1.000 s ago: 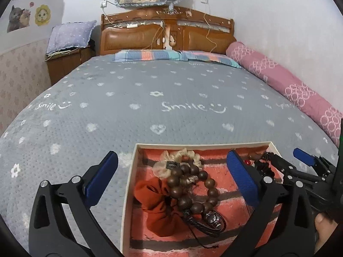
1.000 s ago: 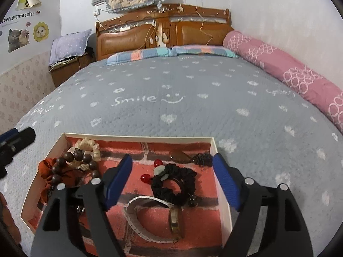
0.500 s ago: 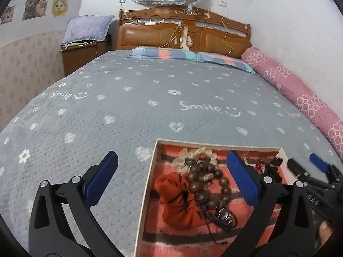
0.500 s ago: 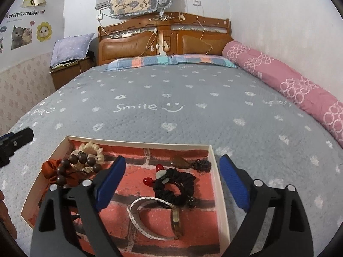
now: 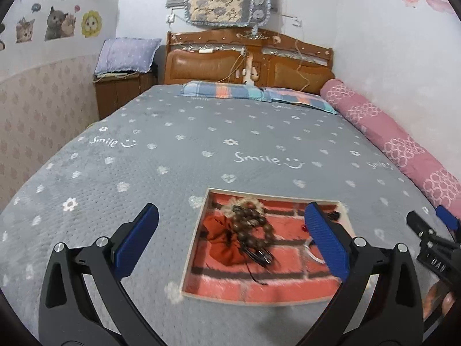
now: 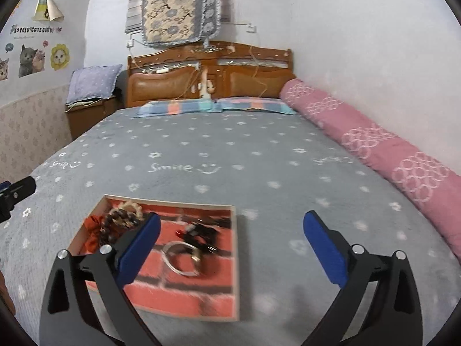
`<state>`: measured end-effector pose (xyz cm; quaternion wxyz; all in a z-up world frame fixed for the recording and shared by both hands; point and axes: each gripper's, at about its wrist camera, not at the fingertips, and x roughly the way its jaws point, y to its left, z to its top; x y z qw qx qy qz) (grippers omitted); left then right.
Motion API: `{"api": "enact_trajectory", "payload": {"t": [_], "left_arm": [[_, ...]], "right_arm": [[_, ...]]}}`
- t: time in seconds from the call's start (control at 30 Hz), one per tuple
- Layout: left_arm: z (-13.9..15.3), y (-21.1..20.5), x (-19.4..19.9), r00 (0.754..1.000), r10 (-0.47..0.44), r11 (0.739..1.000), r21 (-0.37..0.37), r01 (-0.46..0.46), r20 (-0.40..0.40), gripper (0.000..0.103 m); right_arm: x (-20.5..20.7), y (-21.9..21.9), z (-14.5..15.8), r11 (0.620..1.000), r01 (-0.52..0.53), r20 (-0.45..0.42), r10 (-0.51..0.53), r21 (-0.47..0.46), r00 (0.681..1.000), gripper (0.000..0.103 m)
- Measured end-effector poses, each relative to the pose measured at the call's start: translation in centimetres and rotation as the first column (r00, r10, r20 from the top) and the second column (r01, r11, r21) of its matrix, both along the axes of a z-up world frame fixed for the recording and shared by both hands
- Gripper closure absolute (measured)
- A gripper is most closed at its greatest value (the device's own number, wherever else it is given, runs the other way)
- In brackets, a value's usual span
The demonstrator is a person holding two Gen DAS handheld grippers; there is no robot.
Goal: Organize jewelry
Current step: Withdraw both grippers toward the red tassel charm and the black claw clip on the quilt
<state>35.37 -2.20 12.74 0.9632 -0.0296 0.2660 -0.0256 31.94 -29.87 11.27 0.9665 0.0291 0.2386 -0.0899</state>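
A shallow tray (image 5: 188,255) (image 6: 235,259) with a red brick-pattern floor lies on the grey bedspread. It holds a brown bead bracelet (image 5: 253,230) (image 6: 111,223), an orange scrunchie (image 5: 219,239), a beige scrunchie (image 6: 134,207), a black scrunchie (image 6: 203,232) and a white watch strap (image 6: 178,262). My left gripper (image 5: 230,239) is open and empty, raised above and in front of the tray. My right gripper (image 6: 230,248) is open and empty, above the tray's right edge. The right gripper's tip shows at the left wrist view's right edge (image 5: 426,230).
The grey "Smile" bedspread (image 5: 201,144) covers the bed. A rolled pink quilt (image 6: 374,144) lies along the right wall. Pillows (image 5: 230,92) and a wooden headboard (image 5: 247,60) are at the far end. A wooden nightstand (image 5: 121,92) stands at the left.
Both grippers have pulled up and back from the tray, so it looks smaller and lower. The right gripper has swung rightward. Both stay open and empty; the tray's contents have not moved.
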Motion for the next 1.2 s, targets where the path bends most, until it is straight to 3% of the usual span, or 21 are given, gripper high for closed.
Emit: {"api": "enact_trajectory", "payload": {"t": [0.13,0.33,0.57,0.8,0.97,1.2], "left_arm": [[-0.1,-2.8,-3.7,1.000,-0.029,0.998,0.048,0.030,-0.009,0.005],[-2.9,-5.4,-8.3,0.996,-0.060,0.993,0.102,0.066,-0.069,0.005],[-8.0,-5.8,-11.4,0.980,-0.071,0.996,0.042,0.080,-0.185,0.005],[-13.8,-6.5,-13.8,0.954,-0.082,0.995,0.034,0.096,-0.288,0.005],[-15.6,-7.3,-14.6,0.941,-0.101,0.994,0.002,0.108,-0.324,0.005],[-18.0,-8.8,-14.6,0.923,-0.106,0.990,0.049,0.133,-0.370,0.005]], "right_arm": [[-3.9,-3.2,-0.1,0.999,0.027,-0.025,-0.027,0.022,0.999,0.006],[-8.4,-6.0,-2.5,0.999,0.033,-0.082,-0.031,0.024,0.996,0.006],[-11.7,-6.0,-7.3,0.999,-0.006,-0.144,0.012,0.038,0.989,0.006],[-12.9,-3.7,-12.4,0.998,-0.047,-0.212,0.039,-0.033,0.977,0.006],[-12.9,-2.3,-14.0,0.996,-0.078,-0.240,0.066,-0.043,0.968,0.006],[-11.8,-2.5,-15.5,0.997,-0.075,-0.283,0.064,-0.028,0.957,0.006]]}}
